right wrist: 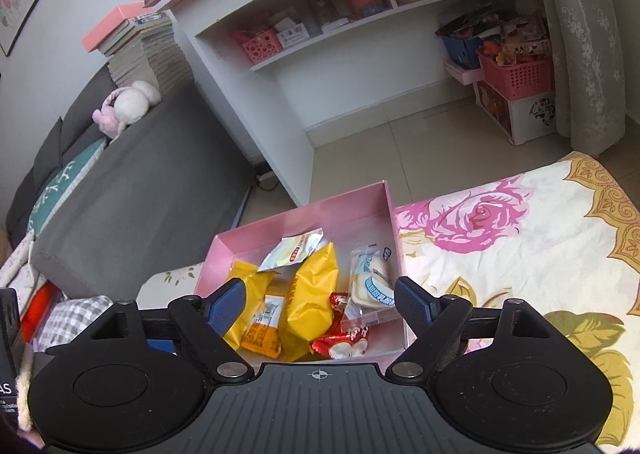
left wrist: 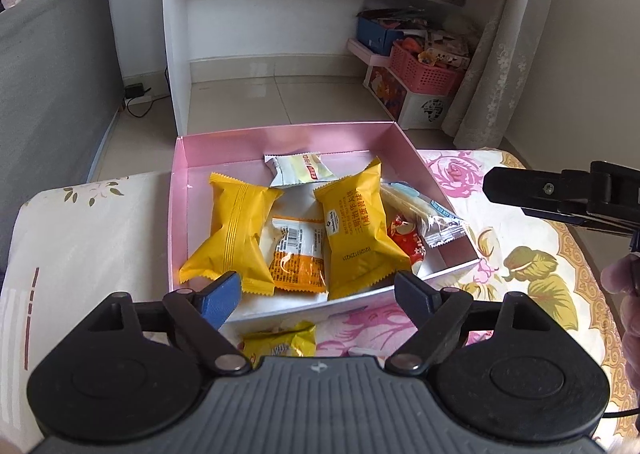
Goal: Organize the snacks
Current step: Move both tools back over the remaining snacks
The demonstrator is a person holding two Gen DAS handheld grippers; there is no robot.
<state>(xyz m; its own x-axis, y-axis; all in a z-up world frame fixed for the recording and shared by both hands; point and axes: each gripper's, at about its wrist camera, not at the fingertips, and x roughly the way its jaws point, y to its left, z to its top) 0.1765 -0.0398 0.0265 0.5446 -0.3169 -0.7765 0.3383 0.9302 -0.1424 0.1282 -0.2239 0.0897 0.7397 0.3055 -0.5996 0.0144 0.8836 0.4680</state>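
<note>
Your left claw (left wrist: pixel 318 294) stands wide apart with nothing between its blue pads (left wrist: pixel 222 300); it hangs above the near wall of the pink box (left wrist: pixel 280 142). Your right claw (right wrist: pixel 320 308) is spread just as wide and holds nothing either, above the near right part of that same box.

The pink box sits on the floral cloth (left wrist: pixel 520 254) that covers the table, and the snacks lie loose inside it. Against the box's left wall lies a plain yellow packet (left wrist: pixel 232 230). Just right of it, partly tucked under, is an orange-and-white packet (left wrist: pixel 296 258) with a barcode. A second yellow packet with printed text (left wrist: pixel 360 230) rests on the orange one's right edge and reaches the box's near wall. Toward the box's far wall lies a white and pale-yellow packet (left wrist: pixel 300 170). By the box's right wall a clear-wrapped white snack (left wrist: pixel 416 210) lies over a red packet (left wrist: pixel 404 238).

Outside the box, just in front of its near wall, a yellow bag (left wrist: pixel 280 342) lies on the cloth, partly hidden by your left claw's body.
</note>
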